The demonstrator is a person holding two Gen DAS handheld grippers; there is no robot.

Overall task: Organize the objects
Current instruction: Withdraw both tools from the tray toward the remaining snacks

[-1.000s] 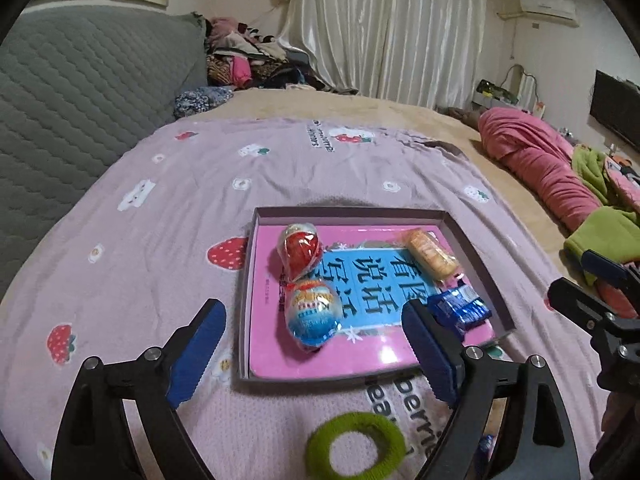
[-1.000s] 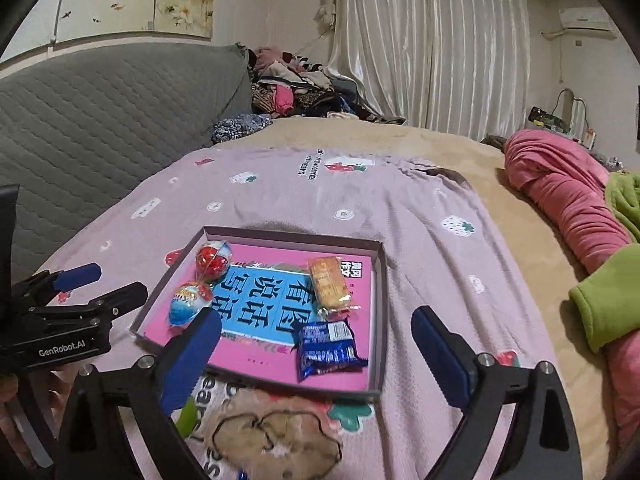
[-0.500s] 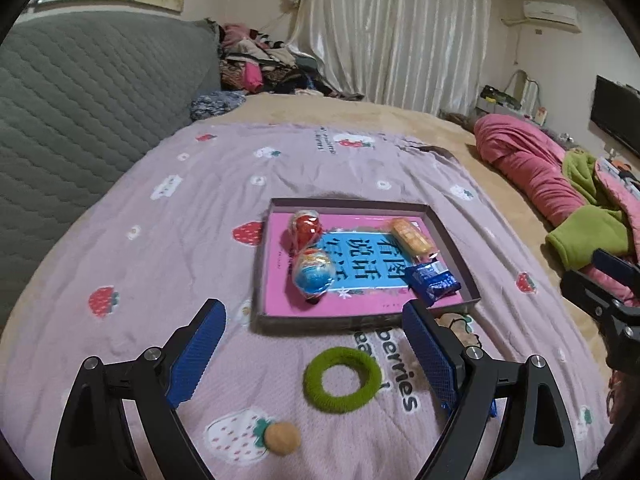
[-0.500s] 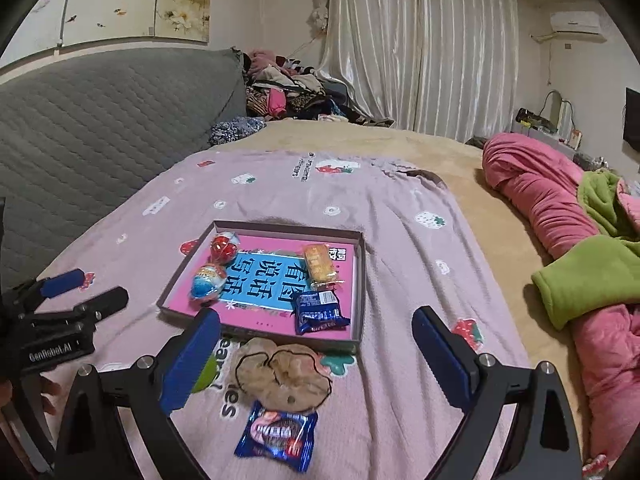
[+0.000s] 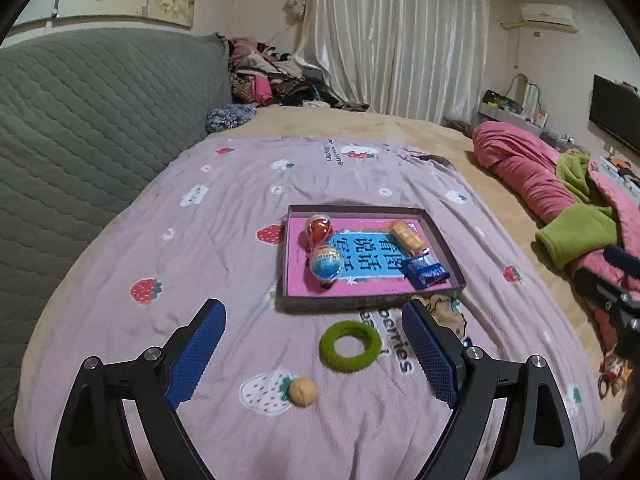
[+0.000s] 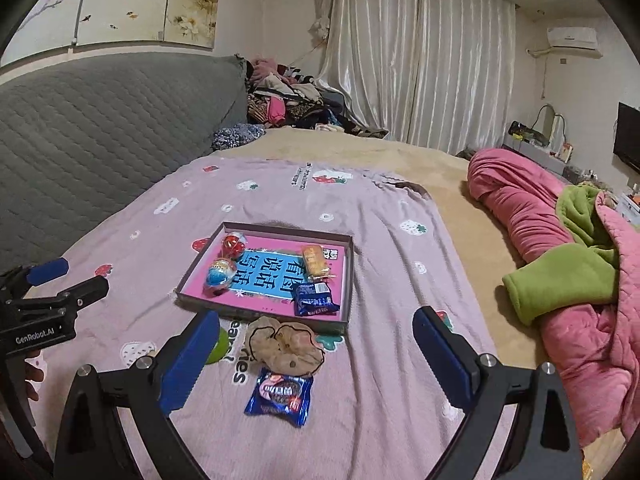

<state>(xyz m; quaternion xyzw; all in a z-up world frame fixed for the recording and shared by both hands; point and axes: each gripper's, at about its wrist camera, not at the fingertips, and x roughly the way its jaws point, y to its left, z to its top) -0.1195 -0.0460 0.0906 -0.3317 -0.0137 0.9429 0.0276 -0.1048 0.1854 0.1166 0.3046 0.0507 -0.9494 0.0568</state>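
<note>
Two pairs of tongs held above a bed spread with a lilac strawberry-print blanket (image 5: 224, 248). Left tongs (image 5: 314, 346) spread wide apart, nothing between the blue pads. Right tongs (image 6: 316, 354) likewise wide apart and empty.

Ahead of both pairs, well beyond the tips: a shallow box lid (image 5: 360, 303) with a pink and blue printed floor. Inside it, a red foil egg (image 5: 319, 227) at the far left, a blue foil egg (image 5: 327, 262) touching it on the near side, an orange wrapped snack (image 5: 407, 235) at the far right, a dark blue biscuit packet (image 5: 425, 273) near the right front corner.

Outside the lid, on the blanket: a green hair ring (image 5: 350, 346) lying flat between the left tongs' tips, nearer the right pad; a small tan ball (image 5: 303, 391) closer in, on a strawberry print; a beige scrunchie (image 6: 285, 345) just in front of the lid, between the right tongs' tips; a second blue biscuit packet (image 6: 280, 397) nearer still, just beside the scrunchie.

Off to the right of both pairs, a heap of pink and green bedding (image 6: 568, 264). To the left, a grey quilted headboard (image 5: 92, 120). Far behind, pale curtains (image 6: 420, 72).
</note>
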